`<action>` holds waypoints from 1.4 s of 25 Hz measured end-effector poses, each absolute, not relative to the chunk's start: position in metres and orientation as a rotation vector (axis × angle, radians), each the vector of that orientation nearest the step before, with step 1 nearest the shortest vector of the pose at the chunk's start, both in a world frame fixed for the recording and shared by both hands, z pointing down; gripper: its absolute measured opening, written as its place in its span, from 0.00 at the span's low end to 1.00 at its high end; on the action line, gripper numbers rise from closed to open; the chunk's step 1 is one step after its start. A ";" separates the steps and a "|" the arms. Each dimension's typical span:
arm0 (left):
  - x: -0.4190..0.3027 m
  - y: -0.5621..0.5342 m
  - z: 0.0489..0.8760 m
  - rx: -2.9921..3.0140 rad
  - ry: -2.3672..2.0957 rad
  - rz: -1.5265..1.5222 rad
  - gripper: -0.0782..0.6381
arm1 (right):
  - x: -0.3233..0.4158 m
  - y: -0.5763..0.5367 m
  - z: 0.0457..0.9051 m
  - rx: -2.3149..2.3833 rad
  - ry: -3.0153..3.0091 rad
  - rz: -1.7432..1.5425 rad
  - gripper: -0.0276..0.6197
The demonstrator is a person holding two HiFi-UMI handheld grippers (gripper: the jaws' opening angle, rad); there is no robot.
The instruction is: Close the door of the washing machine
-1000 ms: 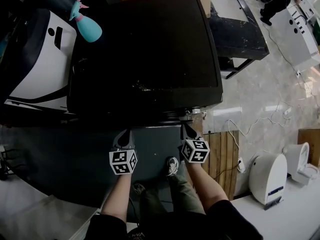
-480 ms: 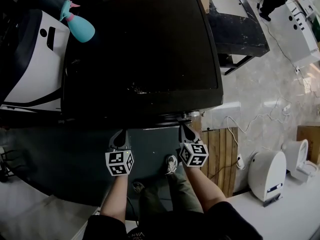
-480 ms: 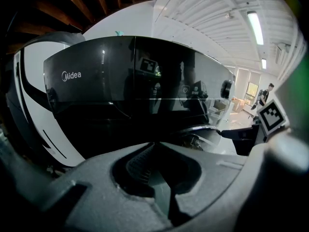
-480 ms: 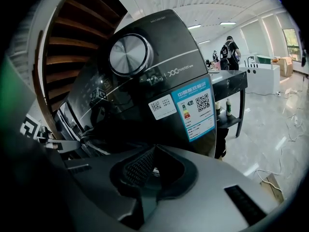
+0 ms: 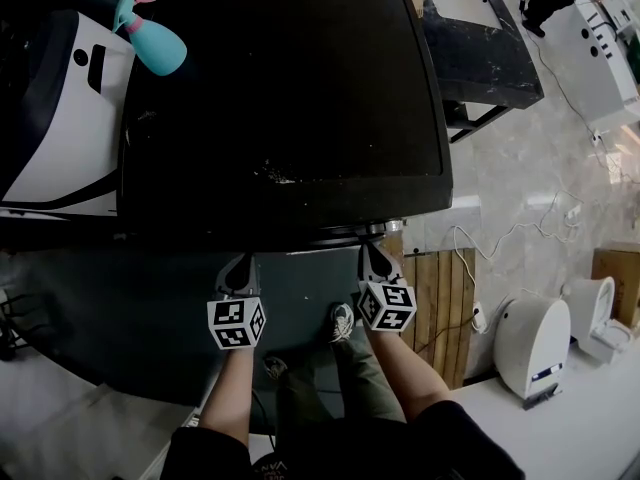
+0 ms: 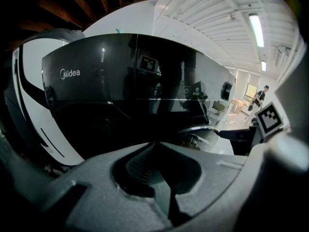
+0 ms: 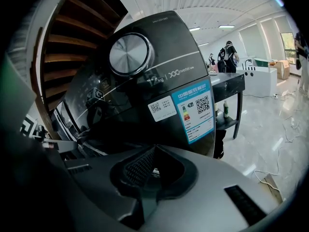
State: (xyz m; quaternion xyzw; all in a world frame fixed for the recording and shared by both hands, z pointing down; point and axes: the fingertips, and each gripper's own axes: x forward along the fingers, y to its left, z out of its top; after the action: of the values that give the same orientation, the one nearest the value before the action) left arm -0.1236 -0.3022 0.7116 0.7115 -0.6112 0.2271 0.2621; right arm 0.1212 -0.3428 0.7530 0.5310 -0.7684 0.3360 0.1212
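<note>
black washing machine [image 5: 285,98], teal spray bottle [image 5: 152,46], left gripper [image 5: 240,264], right gripper [image 5: 373,254], fingers all together

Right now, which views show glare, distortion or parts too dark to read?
Head view: the washing machine top is almost black, floor bright. Left gripper view: fisheye bending, reflections on the glossy panel. Right gripper view: same bending, label sharp, left edge dark.

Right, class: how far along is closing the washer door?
Done: nothing clear; the door looks raised, a chrome rim showing beneath. In hand: the left tool and right tool, both shut, sit at its front edge. Left: lowering it shut.
</note>
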 end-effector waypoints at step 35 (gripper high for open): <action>-0.097 -0.235 0.616 2.210 -1.500 0.541 0.12 | 0.104 -0.262 0.648 1.515 -2.358 0.850 0.04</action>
State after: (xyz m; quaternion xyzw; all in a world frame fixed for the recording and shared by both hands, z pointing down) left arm -0.0971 -0.2349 0.6160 0.7936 -0.5384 0.1942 0.2066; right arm 0.1045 -0.2621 0.6477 0.5142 -0.8006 0.2886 0.1064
